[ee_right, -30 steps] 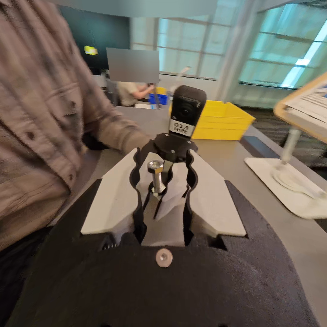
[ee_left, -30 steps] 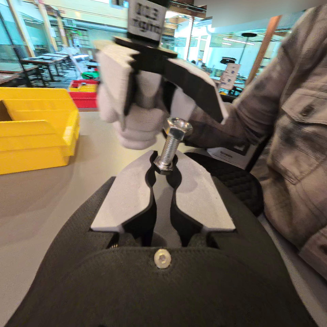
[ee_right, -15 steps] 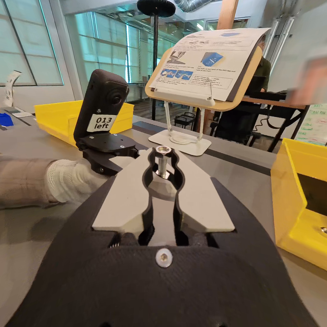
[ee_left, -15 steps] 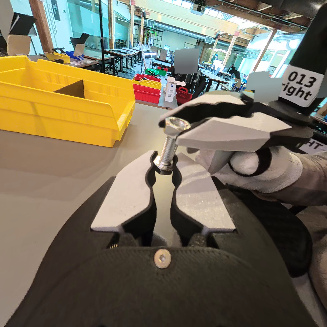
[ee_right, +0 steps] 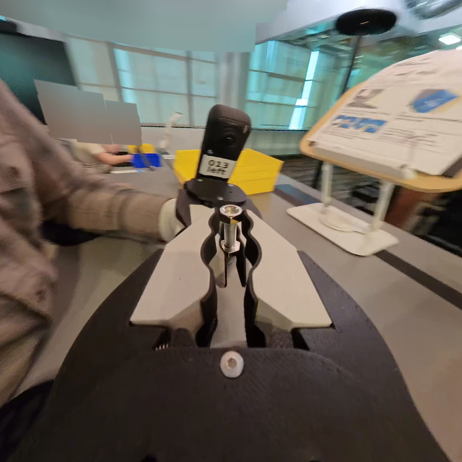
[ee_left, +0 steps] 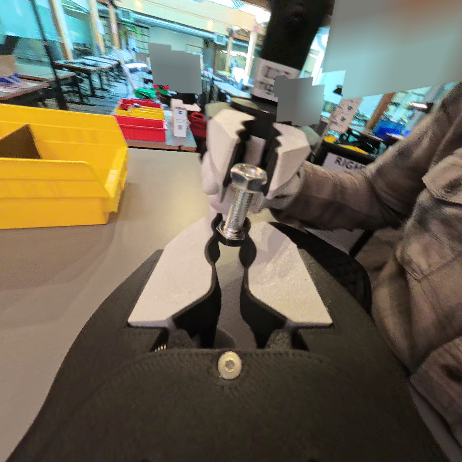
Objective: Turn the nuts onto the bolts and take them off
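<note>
Over the grey desk (ee_left: 62, 275), with a yellow bin (ee_left: 57, 170) off to one side and a stand with a printed sheet (ee_right: 390, 130) on the other, we hold the two tools facing each other above the bare surface. Our left gripper (ee_left: 231, 233) has its jaws closed on the nut (ee_left: 230, 233), pinched at their tips; the bolt (ee_left: 240, 200) rises from it, tilted slightly, with its hex head on top. Our right gripper (ee_right: 230, 226) meets it from the far side, and in its own view the jaws sit close around the head end, though we cannot tell whether they press on the head or merely flank it; seen from the left wrist, the bolt head lies just in front of the gap between them. The nut sits low on the thread, near the end away from the head, so we judge that we are in the turning step, nut held still and bolt spun; whether on or off we cannot say. The next move calls for a firm hold on the head, then a twist about the bolt's axis, with the left kept steady so that the nut does not slip or cock on the thread.
</note>
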`<state>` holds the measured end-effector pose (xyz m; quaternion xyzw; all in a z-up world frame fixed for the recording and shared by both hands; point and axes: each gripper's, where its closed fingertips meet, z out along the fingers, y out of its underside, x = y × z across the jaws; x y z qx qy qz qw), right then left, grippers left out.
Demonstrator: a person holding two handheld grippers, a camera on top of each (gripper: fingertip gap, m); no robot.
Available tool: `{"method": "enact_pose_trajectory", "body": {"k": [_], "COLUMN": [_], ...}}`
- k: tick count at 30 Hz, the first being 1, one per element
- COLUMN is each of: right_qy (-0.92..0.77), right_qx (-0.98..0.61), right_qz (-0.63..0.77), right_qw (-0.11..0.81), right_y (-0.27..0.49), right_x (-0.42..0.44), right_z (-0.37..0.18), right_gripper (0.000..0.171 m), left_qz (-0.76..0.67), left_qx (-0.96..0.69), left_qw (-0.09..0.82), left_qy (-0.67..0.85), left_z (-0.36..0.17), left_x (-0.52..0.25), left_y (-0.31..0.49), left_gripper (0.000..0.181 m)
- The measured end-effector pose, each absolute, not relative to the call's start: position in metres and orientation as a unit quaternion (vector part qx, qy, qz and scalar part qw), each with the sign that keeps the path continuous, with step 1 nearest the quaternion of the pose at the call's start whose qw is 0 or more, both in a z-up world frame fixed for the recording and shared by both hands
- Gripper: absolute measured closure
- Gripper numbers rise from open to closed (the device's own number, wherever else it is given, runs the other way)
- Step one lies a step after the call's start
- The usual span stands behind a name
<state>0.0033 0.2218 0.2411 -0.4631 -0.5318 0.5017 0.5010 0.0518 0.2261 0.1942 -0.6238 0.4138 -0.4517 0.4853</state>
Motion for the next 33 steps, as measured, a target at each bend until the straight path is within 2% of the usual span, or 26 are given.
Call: {"method": "enact_pose_trajectory", "body": {"k": [5,11,16,25,27,29,33], "right_qy": [-0.62,-0.697,-0.728,-0.713,-0.705,-0.701,-0.67], "right_qx": [-0.331,-0.212,-0.147,-0.141,-0.157,-0.181,-0.269], "right_qz": [0.613,0.661,0.663,0.679,0.68,0.672,0.634], "right_qw": [0.361,0.178,0.097,0.107,0.125,0.157,0.277], "right_y": [0.181,0.139,0.115,0.116,0.12,0.126,0.145], "right_x": [0.021,0.038,0.044,0.04,0.037,0.035,0.023], "right_z": [0.243,0.235,0.233,0.239,0.241,0.244,0.247], "right_gripper": [0.156,0.156,0.155,0.156,0.134,0.122,0.118], "left_qz": [-0.504,-0.554,-0.589,-0.597,-0.589,-0.587,-0.575], "left_qx": [-0.567,-0.511,-0.473,-0.466,-0.473,-0.478,-0.493], "left_qw": [0.42,0.337,0.293,0.307,0.316,0.329,0.354], "left_qy": [0.497,0.564,0.586,0.576,0.574,0.565,0.548], "left_z": [0.195,0.186,0.186,0.192,0.192,0.194,0.196], "left_x": [0.068,0.082,0.085,0.083,0.081,0.079,0.073], "left_y": [0.179,0.13,0.104,0.107,0.113,0.119,0.134], "left_gripper": [0.166,0.167,0.167,0.167,0.167,0.167,0.167]}}
